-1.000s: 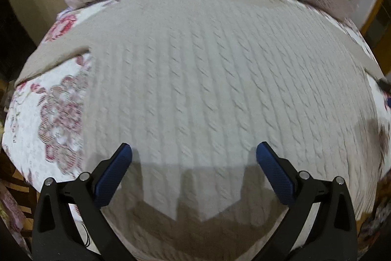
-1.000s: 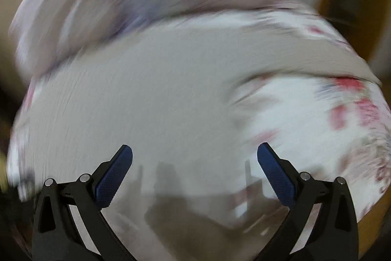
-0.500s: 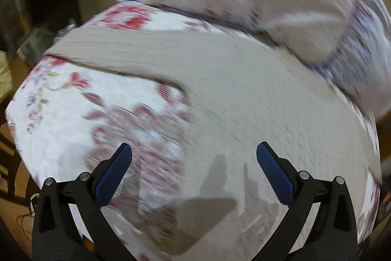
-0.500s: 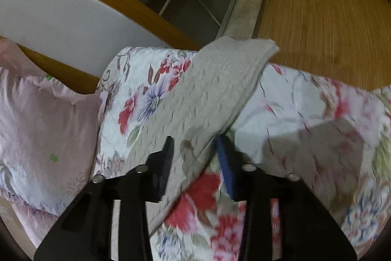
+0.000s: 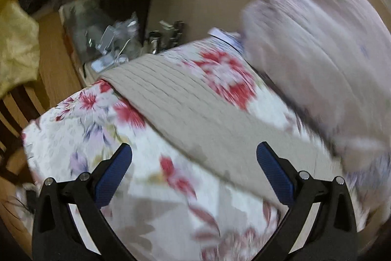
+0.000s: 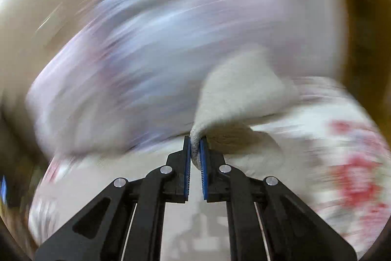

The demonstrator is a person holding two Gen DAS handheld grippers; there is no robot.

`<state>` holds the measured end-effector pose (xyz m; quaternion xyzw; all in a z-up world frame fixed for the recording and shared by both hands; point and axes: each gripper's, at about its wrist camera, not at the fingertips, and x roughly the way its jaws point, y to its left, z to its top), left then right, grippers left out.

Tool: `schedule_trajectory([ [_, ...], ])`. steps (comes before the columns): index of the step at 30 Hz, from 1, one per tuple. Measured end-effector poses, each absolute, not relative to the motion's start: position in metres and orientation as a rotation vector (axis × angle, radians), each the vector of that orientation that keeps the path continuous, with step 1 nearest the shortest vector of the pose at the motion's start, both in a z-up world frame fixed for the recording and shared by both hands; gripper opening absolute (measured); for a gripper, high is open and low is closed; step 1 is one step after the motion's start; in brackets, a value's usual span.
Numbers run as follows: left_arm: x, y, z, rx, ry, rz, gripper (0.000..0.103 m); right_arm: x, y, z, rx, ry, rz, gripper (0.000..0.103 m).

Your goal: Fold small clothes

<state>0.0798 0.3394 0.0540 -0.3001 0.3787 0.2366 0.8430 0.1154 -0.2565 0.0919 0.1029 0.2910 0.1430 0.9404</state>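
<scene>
A beige cable-knit sweater lies on a floral bedspread (image 5: 73, 129). In the left wrist view its left sleeve (image 5: 185, 102) runs diagonally across the bed toward the edge. My left gripper (image 5: 194, 158) is open and empty, hovering just above the sleeve. In the right wrist view, which is blurred by motion, my right gripper (image 6: 195, 146) is shut on the other sleeve (image 6: 242, 94), which is lifted and folded over above the sweater.
A pink-and-white pillow (image 5: 325, 45) lies along the head of the bed, also seen as a blur in the right wrist view (image 6: 151, 60). A cluttered wooden side table (image 5: 107, 45) and a wooden chair (image 5: 14, 109) stand beyond the bed's left edge.
My right gripper closed on the right sleeve and swung it up and inward over the sweater. My left gripper, still open, moved left from the sweater body to the left sleeve.
</scene>
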Motion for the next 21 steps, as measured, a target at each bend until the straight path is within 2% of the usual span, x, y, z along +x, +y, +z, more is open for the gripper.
schedule_trajectory([
  [3, 0.088, 0.371, 0.044, -0.722, 0.787, 0.534, 0.1, 0.107, -0.145, 0.051, 0.081, 0.789, 0.519, 0.046],
  [5, 0.092, 0.386, 0.039, -0.751, 0.788, 0.553, 0.098, 0.095, -0.12, 0.041, 0.082, 0.817, 0.563, 0.05],
  [7, 0.096, 0.401, 0.034, -0.794, 0.787, 0.541, 0.091, 0.089, -0.122, 0.036, 0.122, 0.845, 0.555, 0.064],
  [10, 0.102, 0.416, 0.027, -0.848, 0.793, 0.525, 0.068, 0.09, -0.154, 0.032, 0.166, 0.871, 0.447, 0.066],
  [11, 0.102, 0.422, 0.025, -0.873, 0.795, 0.525, 0.064, 0.089, -0.17, 0.029, 0.199, 0.88, 0.411, 0.066],
  [13, 0.101, 0.432, 0.021, -0.92, 0.793, 0.54, 0.045, 0.092, -0.195, 0.026, 0.273, 0.892, 0.336, 0.066],
  [14, 0.1, 0.437, 0.02, -0.944, 0.782, 0.551, 0.041, 0.092, -0.204, 0.025, 0.288, 0.893, 0.312, 0.066],
  [16, 0.102, 0.445, 0.017, -0.955, 0.792, 0.569, 0.017, 0.088, -0.207, 0.025, 0.283, 0.892, 0.289, 0.068],
  [18, 0.106, 0.444, 0.021, -0.93, 0.793, 0.574, 0.009, 0.083, -0.212, 0.023, 0.275, 0.899, 0.283, 0.068],
  [21, 0.121, 0.41, 0.059, -0.709, 0.743, 0.519, 0.007, 0.076, -0.224, 0.023, 0.274, 0.897, 0.273, 0.068],
])
